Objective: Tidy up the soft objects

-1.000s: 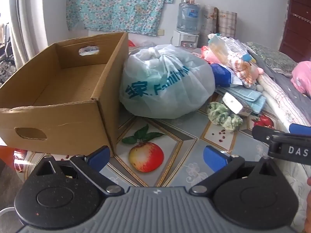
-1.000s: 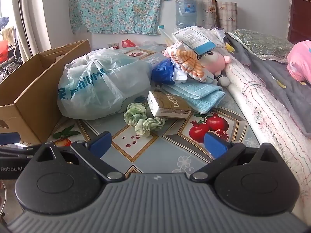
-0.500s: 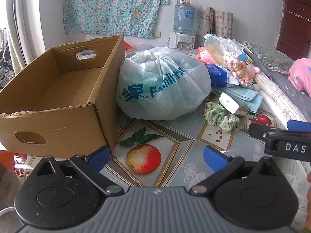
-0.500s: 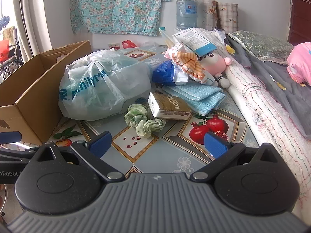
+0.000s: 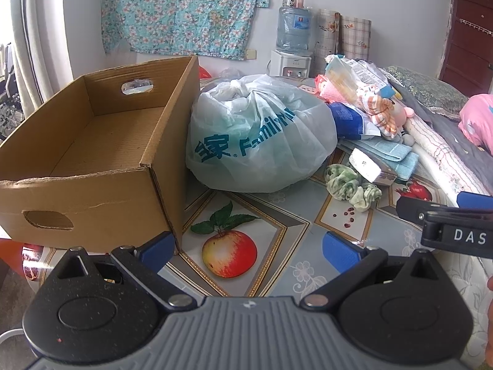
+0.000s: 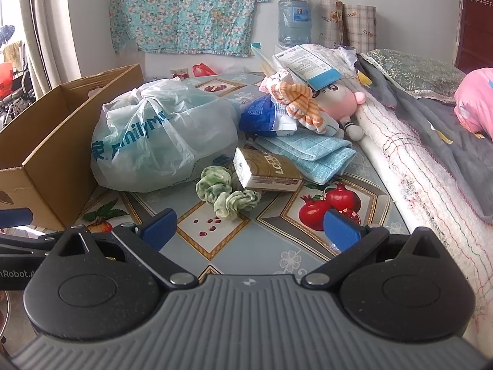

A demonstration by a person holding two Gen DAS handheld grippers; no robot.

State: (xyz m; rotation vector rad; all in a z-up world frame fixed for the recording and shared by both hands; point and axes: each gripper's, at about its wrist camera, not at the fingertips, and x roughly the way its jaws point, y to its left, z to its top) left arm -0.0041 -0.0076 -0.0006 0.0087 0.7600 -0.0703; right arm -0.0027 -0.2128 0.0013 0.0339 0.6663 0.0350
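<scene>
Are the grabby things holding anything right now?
No. The left gripper and right gripper are both open and empty; the green fabric scrunchies lie untouched.

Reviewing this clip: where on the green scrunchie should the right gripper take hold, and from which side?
Best guess: pinch the nearer ruffled loop of the green scrunchie, coming down from above and from the front. It lies flat on the tablecloth, and its far edge sits against the small carton, so the near side is free. The right gripper is open and roughly in line with it.
</scene>
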